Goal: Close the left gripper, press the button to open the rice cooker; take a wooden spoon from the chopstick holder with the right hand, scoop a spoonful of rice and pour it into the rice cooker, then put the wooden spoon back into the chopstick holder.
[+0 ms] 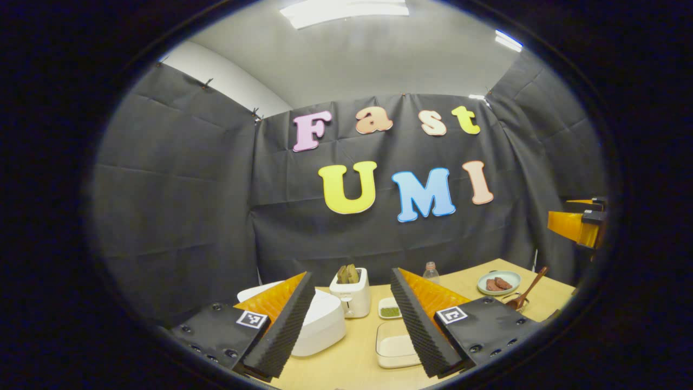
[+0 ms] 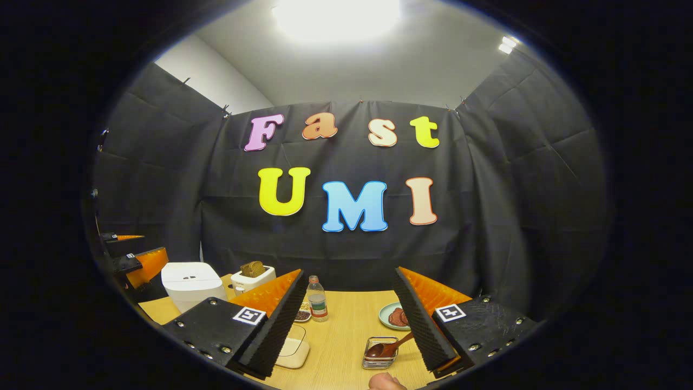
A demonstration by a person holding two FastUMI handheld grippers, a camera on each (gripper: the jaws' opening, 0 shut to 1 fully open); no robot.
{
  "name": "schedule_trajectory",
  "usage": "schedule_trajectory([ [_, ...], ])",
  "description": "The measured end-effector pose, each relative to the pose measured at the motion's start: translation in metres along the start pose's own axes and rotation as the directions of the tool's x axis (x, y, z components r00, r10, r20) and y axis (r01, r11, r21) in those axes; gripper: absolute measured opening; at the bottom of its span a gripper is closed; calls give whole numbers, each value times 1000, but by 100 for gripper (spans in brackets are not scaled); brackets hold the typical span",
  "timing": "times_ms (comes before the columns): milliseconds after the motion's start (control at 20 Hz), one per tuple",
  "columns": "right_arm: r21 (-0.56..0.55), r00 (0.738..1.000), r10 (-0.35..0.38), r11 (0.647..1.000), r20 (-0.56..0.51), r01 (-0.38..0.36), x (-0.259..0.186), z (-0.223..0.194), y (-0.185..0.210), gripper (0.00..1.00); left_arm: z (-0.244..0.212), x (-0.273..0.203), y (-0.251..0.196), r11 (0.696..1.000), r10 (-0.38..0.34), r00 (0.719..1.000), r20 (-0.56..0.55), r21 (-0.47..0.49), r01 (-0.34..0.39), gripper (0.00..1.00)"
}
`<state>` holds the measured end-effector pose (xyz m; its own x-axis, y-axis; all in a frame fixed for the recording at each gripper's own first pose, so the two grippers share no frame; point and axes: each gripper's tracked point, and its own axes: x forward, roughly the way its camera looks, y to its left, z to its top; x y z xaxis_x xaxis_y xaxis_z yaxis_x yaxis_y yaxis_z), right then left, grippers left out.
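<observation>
Both tongs are wide, holding nothing. The left gripper [image 1: 352,325] faces the rice cooker [image 1: 319,322] at 7 o'clock, ready to press.

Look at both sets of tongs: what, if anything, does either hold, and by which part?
Nothing is held. The left tongs and right tongs are both open and empty; the brown wooden spoon rests in its small wire chopstick holder.
</observation>
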<state>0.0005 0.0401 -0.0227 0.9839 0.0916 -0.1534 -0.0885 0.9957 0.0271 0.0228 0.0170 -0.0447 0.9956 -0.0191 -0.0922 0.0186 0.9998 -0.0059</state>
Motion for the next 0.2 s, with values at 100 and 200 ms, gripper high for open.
schedule_trajectory([
  [100, 5, 1000, 1, 1000, 14, -1, 1, 7, 0, 98, 11, -6, 4, 1000, 15, 1000, 26, -9, -14, 98],
  [200, -12, 1000, -1, 1000, 26, 2, 1, 10, 0, 98, 19, -11, 4, 1000, 15, 999, 52, -19, -14, 91],
])
